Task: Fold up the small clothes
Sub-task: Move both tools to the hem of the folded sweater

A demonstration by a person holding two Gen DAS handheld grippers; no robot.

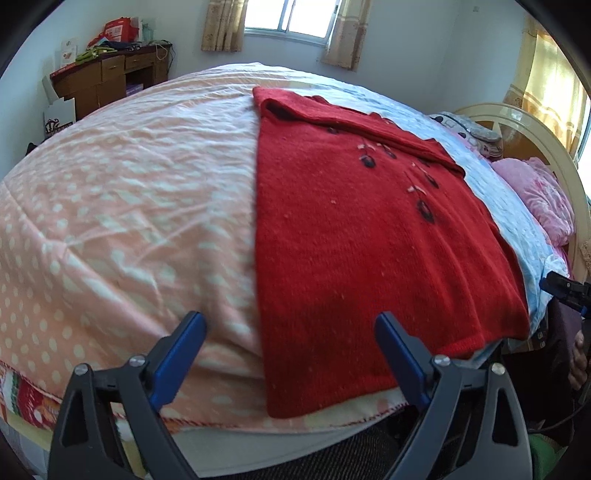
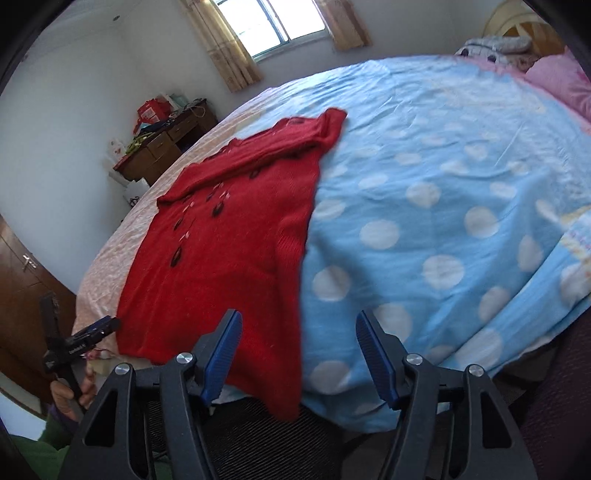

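Bed (image 1: 110, 192) with a spotted blanket, pink on one half, blue (image 2: 443, 184) on the other. Red sweater (image 1: 351, 240) lies flat across the seam, sleeves folded over its chest, hem at the near edge of the bed. Left gripper (image 1: 290, 354): jaws wide apart, nothing held. Right gripper (image 2: 299, 354): jaws parted, empty, above the hem corner.

- Daylight is pouring in through the window (image 1: 295, 16), which is blowing out to white.
- The bed (image 1: 110, 206) is showing soft, even light, with motion blur smearing its dotted cover.
- Fisheye distortion is bulging both views, and dark vignetting is rounding the corners.
- A faint shadow is lying under the sweater (image 2: 229, 236) hem.
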